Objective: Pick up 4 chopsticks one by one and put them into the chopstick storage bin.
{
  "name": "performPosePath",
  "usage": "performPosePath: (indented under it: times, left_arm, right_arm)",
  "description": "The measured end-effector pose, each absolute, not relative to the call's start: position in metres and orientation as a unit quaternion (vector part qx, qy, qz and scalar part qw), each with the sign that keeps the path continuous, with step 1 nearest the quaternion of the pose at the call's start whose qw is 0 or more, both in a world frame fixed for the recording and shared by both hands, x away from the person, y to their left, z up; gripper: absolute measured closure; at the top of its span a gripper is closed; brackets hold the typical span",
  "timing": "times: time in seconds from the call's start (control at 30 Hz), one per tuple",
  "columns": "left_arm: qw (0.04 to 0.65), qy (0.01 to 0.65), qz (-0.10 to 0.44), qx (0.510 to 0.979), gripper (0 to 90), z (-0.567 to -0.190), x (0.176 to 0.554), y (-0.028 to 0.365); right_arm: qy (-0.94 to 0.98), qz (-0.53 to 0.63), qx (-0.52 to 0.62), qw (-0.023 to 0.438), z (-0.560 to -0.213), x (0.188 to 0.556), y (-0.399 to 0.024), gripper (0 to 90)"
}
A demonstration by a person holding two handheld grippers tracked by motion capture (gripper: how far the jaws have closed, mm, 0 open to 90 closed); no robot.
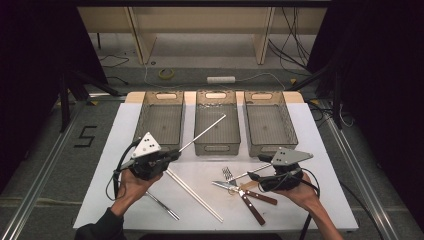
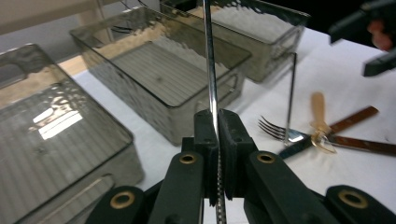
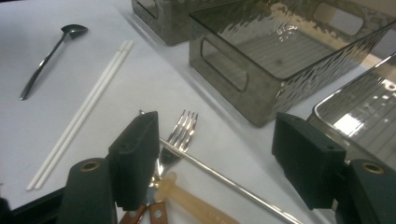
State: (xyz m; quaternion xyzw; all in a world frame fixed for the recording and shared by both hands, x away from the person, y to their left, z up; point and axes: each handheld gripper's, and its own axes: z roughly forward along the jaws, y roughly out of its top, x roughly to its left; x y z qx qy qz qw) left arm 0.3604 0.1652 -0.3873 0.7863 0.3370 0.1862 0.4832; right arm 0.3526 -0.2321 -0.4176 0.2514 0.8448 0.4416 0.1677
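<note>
We clamp a metal chopstick (image 2: 211, 70) in our left tool (image 2: 217, 140), lifted above the bench (image 1: 310, 210); our right tool (image 3: 219, 163) gapes wide over the fork (image 3: 184, 128), gripping nothing.

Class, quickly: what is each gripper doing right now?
Left gripper: shut on a metal chopstick.
Right gripper: open, holding nothing, above the fork.

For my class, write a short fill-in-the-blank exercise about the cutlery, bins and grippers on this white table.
1. The left gripper is shut on a thin metal ____.
2. At the far edge of the white table stand ____ clear smoky plastic bins.
3. The right gripper has its jaws ____ above the silver metal fork.
4. The pair of long white chopsticks lies on the ____, not in a bin.

Missing words: rod; three; open; table
</note>
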Motion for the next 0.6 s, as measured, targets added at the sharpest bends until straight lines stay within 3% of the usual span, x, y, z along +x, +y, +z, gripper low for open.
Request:
performPosePath:
  times: [0.6]
  left_arm:
    - [0.474,0.431,0.22,0.736,86.4,-0.385,0.406,0.207]
  right_arm:
    - [0.821,0.47,0.287,0.15,-0.426,0.343,-0.245,29.9]
